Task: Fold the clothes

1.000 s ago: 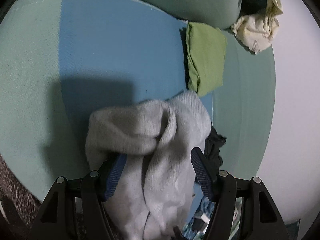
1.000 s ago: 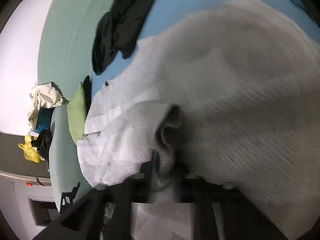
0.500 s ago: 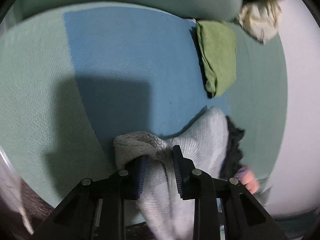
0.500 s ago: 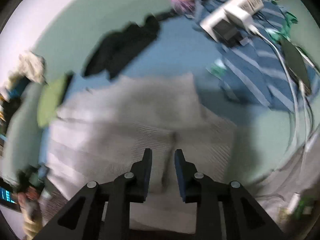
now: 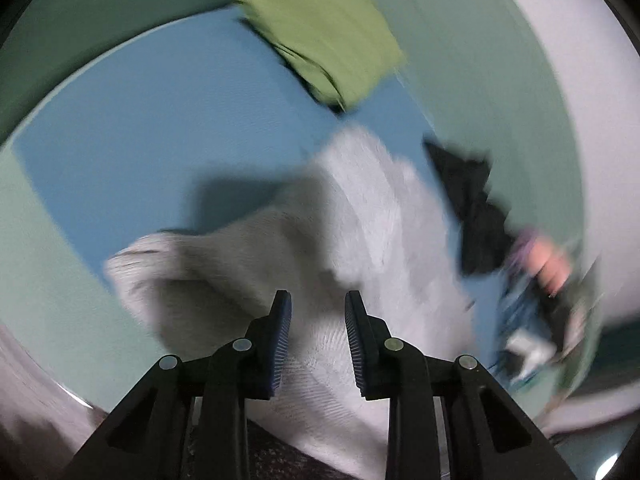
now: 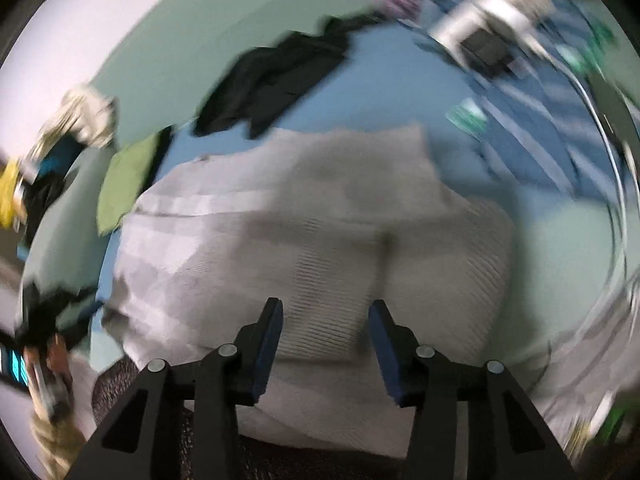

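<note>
A blue sheet [image 5: 160, 128] covers the green bed [image 6: 168, 40]. On it, mid-frame, lies the grey knit garment [image 6: 320, 240], bunched. A folded green cloth [image 5: 332, 28] and a black garment [image 6: 276, 76] lie beyond. The left gripper [image 5: 318, 304] hangs above the knit, released; the right gripper [image 6: 326, 312] is opening, gripping nothing.

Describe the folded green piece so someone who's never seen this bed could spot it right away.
Start at the blue sheet on the bed, where a big grey knit sweater lies rumpled. Beyond the sweater, at the sheet's far edge, sits the green garment. It is the only neatly folded piece and the only bright green one, unlike the crumpled black garment nearby.
</note>
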`<action>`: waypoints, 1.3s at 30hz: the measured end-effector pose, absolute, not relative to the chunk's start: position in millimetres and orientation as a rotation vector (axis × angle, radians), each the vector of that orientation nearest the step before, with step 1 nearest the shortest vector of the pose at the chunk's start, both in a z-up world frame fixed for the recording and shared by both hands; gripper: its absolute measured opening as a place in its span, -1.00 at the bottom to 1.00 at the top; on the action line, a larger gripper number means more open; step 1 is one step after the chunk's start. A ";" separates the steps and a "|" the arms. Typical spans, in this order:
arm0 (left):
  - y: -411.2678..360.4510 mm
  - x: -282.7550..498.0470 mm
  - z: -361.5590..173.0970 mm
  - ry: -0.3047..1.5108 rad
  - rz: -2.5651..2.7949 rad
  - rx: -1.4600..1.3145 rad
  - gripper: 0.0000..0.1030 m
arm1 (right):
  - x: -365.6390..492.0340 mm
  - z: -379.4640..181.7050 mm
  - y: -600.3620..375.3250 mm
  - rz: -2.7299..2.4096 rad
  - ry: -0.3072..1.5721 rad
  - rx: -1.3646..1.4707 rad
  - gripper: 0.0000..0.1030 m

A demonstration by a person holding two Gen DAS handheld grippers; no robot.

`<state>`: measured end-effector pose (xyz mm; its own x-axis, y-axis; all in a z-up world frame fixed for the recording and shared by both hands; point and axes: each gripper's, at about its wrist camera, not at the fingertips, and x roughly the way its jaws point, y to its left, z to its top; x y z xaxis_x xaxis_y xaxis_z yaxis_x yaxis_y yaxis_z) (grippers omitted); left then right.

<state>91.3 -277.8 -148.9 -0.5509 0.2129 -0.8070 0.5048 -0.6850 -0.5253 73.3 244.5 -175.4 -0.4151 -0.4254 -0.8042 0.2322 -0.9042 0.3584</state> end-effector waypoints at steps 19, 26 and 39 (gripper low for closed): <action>-140.9 20.7 -175.3 0.252 -2.400 1.829 -0.83 | 68.5 -213.0 258.7 -2.283 -0.341 1.613 0.25; -111.2 41.9 -160.8 0.028 -2.545 1.741 -0.48 | 114.8 -211.0 320.7 -2.251 -0.476 1.665 0.42; 4.5 138.7 -119.0 -0.877 -2.956 1.095 0.49 | 129.4 -299.1 331.6 -2.018 -0.917 1.578 0.47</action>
